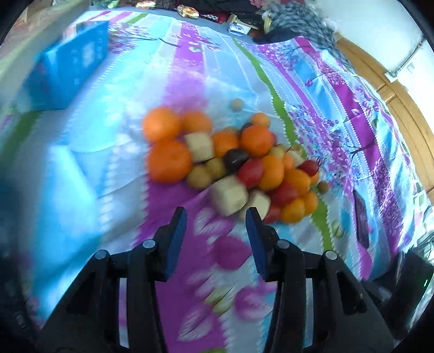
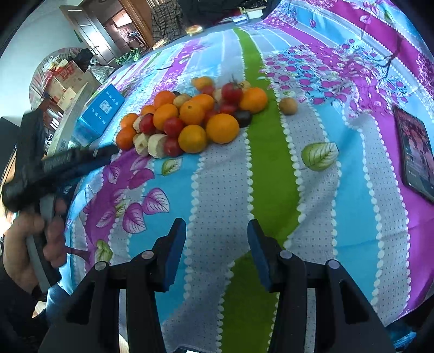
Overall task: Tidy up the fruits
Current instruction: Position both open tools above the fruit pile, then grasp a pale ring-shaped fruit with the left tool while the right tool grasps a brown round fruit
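A heap of fruit (image 1: 230,163) lies on the patterned cloth: oranges (image 1: 168,160), red tomatoes (image 1: 251,172), pale cut chunks (image 1: 229,198), small brown fruits and a dark plum (image 1: 234,158). The heap also shows in the right wrist view (image 2: 195,119). My left gripper (image 1: 217,214) is open and empty, just short of the pale chunks; this view is blurred. My right gripper (image 2: 217,225) is open and empty, well back from the heap. The left gripper body (image 2: 62,163) shows at the left of the right wrist view, reaching to the heap's left edge.
A blue box (image 1: 67,68) (image 2: 100,114) stands left of the heap. A lone brown fruit (image 2: 288,105) lies to its right. A dark phone or tablet (image 2: 415,152) (image 1: 362,222) lies at the right. Clutter lines the table's far edge (image 1: 244,16).
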Motion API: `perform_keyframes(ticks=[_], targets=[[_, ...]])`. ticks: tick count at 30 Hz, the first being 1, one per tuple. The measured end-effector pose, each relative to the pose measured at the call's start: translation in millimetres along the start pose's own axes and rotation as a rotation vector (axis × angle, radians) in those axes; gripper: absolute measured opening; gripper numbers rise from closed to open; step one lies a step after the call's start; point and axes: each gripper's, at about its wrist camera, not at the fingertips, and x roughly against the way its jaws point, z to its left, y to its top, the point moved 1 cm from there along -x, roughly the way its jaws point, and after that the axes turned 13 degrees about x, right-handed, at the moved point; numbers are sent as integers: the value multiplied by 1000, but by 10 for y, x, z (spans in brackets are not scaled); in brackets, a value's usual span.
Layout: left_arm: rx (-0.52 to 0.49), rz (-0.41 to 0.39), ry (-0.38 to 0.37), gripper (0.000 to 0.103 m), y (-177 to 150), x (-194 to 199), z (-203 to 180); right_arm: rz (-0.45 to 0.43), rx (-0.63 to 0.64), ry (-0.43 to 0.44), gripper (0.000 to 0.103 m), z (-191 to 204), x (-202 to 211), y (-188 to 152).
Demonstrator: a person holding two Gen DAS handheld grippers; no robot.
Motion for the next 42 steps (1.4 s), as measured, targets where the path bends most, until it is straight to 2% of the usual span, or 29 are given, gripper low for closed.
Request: perform_keyframes(ticks=[3,7,10,13,15,20,23,26,29,32,35,42], targets=[[-19,38,30,45,25,-183,-115,2,-14,-3,52,-52,-10,-1],[8,59,46,45,10,-278,-96,-3,-12,-5,52,-81,-23,14],[8,43,25,45,5,-247,-111,0,-13,-4,52,-84,-48,11],[14,50,52,47,49,-310,-83,5,-11,-5,52,-86,-73,6],[33,50,51,47,88,-296,-43,4,-13,-4,52,-90,-75,9],[3,37,66,47,13,-216,13,1,-18,-4,52,-102,-68,11],[-18,0,120,47,-37,-85,145,1,-17,-4,52,-104,-68,10],[18,-4,154,44,-68,31,406,-4,-14,-7,52,-110,-63,3],[-31,-37,152,44,-150,176,416,-8,-17,-7,52,-113,-73,-3],[-116,-78,110,44,-200,232,266,-9,-21,-10,52,-109,-86,-4],[-128,-56,66,45,-168,97,185,-8,-15,-10,52,-106,-82,1],[-158,-68,96,45,-128,-126,56,-11,-13,-3,52,-123,-77,-8]])
